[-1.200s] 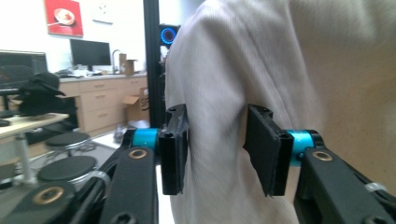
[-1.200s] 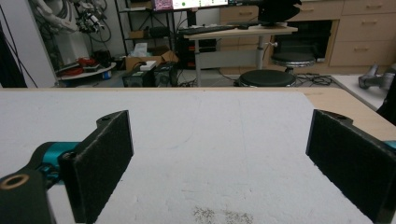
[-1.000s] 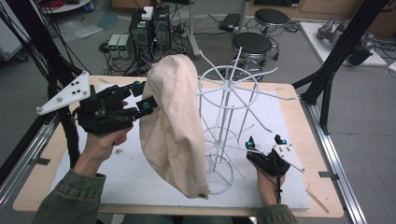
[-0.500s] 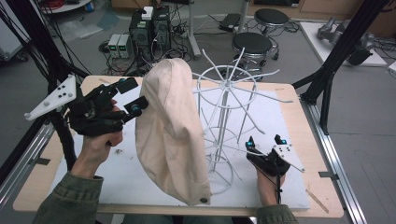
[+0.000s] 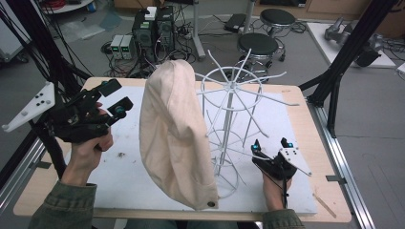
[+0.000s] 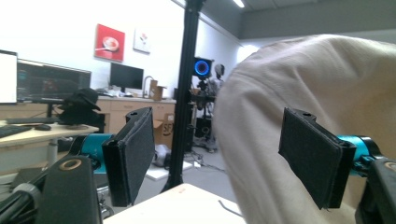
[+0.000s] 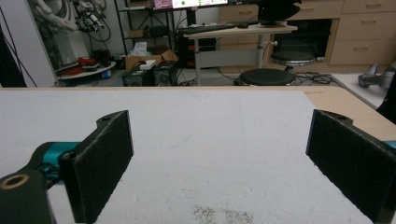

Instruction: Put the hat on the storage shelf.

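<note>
Left gripper (image 5: 118, 101) released, jaws just opened, clear of the cloth (image 5: 174, 138) just ahead. Cloth hangs lengthwise down from the rack (image 5: 229, 88), possibly caught on a top arm. Right gripper (image 5: 270, 144) wide open, empty, beyond the rack.

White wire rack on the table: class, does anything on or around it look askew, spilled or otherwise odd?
The beige cloth bag hangs lopsided off one side of the white wire rack, draping to the white mat. Small dark crumbs lie on the mat nearby.
</note>
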`<state>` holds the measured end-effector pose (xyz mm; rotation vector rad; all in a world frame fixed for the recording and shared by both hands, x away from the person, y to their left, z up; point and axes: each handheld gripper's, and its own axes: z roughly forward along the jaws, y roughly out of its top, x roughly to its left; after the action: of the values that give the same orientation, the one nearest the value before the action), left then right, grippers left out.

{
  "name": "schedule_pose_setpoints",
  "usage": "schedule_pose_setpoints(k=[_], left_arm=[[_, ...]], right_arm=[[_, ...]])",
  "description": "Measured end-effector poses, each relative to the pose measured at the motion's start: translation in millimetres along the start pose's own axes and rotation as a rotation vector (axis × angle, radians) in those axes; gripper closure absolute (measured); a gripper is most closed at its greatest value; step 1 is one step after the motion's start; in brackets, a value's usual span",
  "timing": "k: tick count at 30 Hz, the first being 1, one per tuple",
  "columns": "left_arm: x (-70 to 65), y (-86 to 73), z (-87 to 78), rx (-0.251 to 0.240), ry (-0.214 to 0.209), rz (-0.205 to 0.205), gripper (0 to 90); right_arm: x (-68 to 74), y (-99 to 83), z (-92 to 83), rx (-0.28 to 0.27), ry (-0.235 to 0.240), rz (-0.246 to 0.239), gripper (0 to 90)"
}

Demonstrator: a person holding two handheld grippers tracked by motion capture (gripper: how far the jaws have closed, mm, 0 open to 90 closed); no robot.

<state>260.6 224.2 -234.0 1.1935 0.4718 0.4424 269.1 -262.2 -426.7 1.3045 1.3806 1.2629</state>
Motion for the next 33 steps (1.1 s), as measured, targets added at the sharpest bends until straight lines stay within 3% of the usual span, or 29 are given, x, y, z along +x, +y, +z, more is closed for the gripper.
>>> schedule_pose_setpoints(k=[5,14,25,33], left_arm=[[7.7,-2.5,-11.6,-0.017,0.034,-0.012,26.7],[17.7,-7.0,-30.1,-0.028,0.141,0.015,26.3],[41.4,-26.9,-54.7,-0.016,0.263,-0.012,26.4],[46.7,-39.5,-73.3,-0.02,0.334,-0.006,26.4]], right_arm=[[0.2,0.0,-0.1,0.001,-0.002,0.002,6.2],[0.4,0.0,-0.2,-0.001,-0.002,0.005,6.2],[0.3,0.0,-0.1,0.002,-0.004,0.002,6.2],[0.5,-0.2,0.1,0.001,-0.003,0.0,6.2]])
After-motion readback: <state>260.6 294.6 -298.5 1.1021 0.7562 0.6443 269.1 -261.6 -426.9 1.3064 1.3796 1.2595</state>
